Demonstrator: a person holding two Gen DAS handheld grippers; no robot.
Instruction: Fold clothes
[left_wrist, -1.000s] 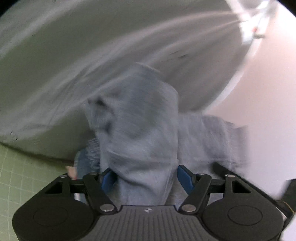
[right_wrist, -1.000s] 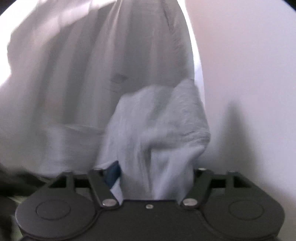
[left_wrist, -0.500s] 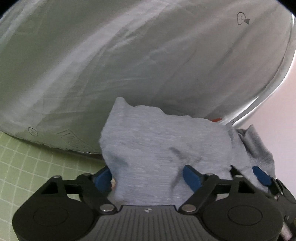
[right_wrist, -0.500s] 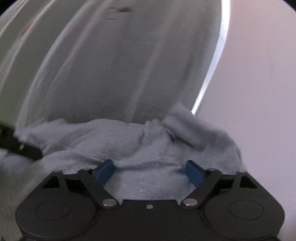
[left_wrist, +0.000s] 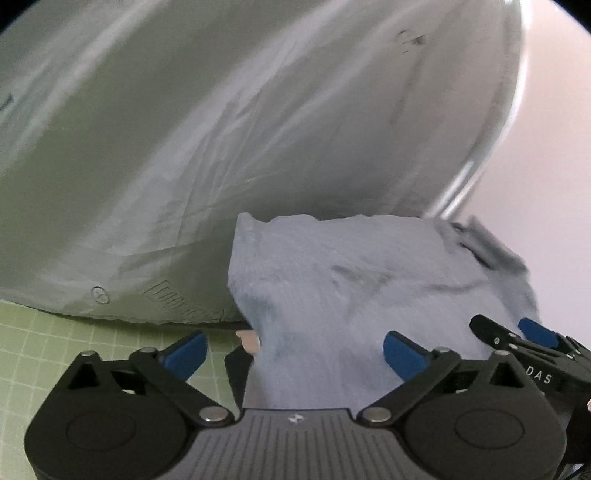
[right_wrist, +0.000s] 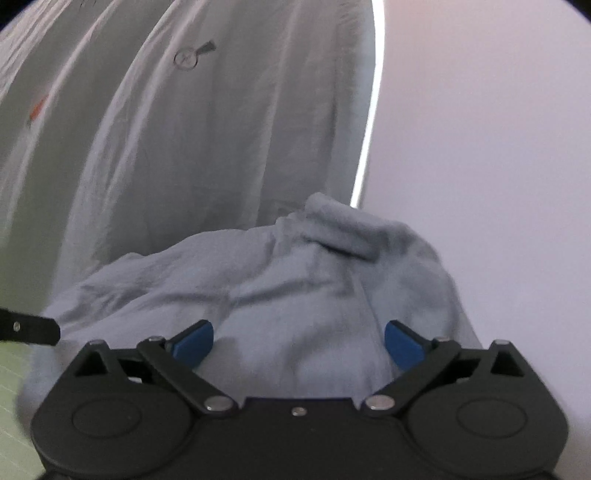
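A light blue-grey garment (left_wrist: 351, 288) lies bunched in front of both grippers; it also fills the lower middle of the right wrist view (right_wrist: 295, 288). My left gripper (left_wrist: 293, 354) has its jaws spread wide, with the cloth lying loosely between the blue pads (left_wrist: 402, 356). My right gripper (right_wrist: 299, 341) is likewise spread open over the cloth, and its tip shows at the right of the left wrist view (left_wrist: 532, 332). The left gripper's finger (right_wrist: 29, 328) enters the right wrist view from the left.
A large grey-white sheet (left_wrist: 221, 147) hangs or lies behind the garment, and shows in the right wrist view (right_wrist: 184, 147). A green gridded mat (left_wrist: 74, 339) lies at lower left. A pale wall (right_wrist: 480, 147) is at the right.
Both grippers have opened and let go of the garment. The cloth, held up bunched a second ago, has dropped and spread low between the jaws.
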